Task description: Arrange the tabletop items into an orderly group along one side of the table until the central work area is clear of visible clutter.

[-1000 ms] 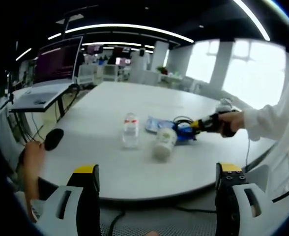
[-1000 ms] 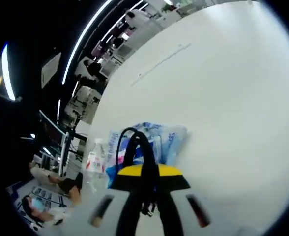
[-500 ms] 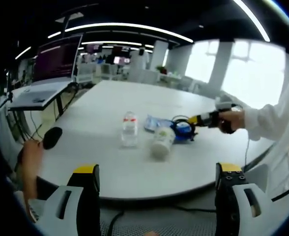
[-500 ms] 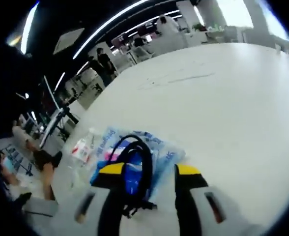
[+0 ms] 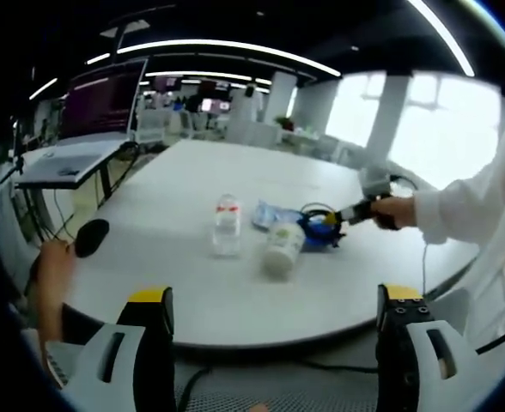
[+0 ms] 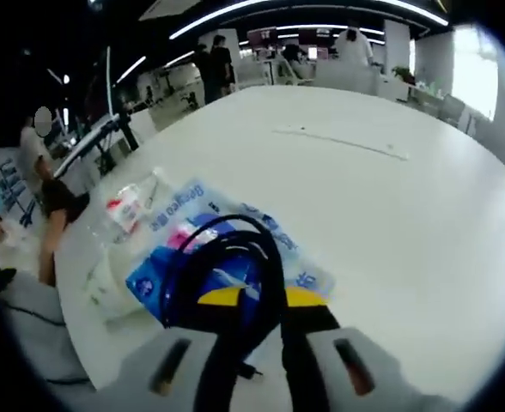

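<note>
On the round white table (image 5: 175, 283) stand a clear water bottle (image 5: 228, 225) and a white jar (image 5: 282, 249). Behind them lie a blue-and-white packet (image 5: 270, 215) and a coiled black cable (image 5: 321, 213). My right gripper (image 5: 343, 216), held by a hand in a white sleeve, reaches the cable from the right. In the right gripper view, my right gripper (image 6: 265, 300) is shut on the black cable (image 6: 235, 245), whose loop arches over the blue packet (image 6: 162, 275); the bottle (image 6: 128, 206) and jar (image 6: 106, 287) lie to the left. My left gripper (image 5: 274, 343) hangs open in front of the table's near edge.
A laptop (image 5: 68, 167) sits on a stand at the left with a dark monitor (image 5: 102, 107) behind it. A person's arm (image 5: 51, 283) and a black object (image 5: 92, 240) are at the table's left edge. Far half of the table (image 6: 390, 197) is bare.
The right gripper's jaws stood apart around the cable half a second ago and have closed on it again; its view has rolled and tilted. The left gripper has not moved.
</note>
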A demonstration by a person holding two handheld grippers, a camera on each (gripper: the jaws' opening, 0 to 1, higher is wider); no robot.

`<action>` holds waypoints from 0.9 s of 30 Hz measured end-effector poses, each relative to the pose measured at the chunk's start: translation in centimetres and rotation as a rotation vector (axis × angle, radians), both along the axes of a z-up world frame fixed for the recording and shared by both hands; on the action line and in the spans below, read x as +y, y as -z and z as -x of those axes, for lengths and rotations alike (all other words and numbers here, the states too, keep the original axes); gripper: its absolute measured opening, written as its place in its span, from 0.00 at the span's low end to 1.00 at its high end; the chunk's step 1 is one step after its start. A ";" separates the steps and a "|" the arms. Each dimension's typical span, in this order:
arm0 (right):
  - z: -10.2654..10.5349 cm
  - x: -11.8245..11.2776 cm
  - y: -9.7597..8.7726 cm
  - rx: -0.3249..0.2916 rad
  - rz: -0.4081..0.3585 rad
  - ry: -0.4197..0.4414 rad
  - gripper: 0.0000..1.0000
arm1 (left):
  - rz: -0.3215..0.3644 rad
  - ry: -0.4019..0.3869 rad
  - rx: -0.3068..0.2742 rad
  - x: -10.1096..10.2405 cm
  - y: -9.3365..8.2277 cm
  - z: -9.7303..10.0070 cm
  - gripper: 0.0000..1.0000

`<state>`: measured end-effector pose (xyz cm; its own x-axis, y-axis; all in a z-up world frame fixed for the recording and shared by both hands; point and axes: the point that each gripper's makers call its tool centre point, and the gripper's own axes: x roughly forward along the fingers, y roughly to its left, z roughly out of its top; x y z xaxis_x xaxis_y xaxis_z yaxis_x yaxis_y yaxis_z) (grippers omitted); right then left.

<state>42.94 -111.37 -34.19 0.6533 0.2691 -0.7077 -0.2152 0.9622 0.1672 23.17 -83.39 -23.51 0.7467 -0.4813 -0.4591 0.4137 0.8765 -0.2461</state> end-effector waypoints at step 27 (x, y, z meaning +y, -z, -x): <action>-0.2 -2.3 -4.4 -0.102 -0.375 0.215 0.03 | -0.008 0.022 0.010 -0.3 0.3 0.1 0.95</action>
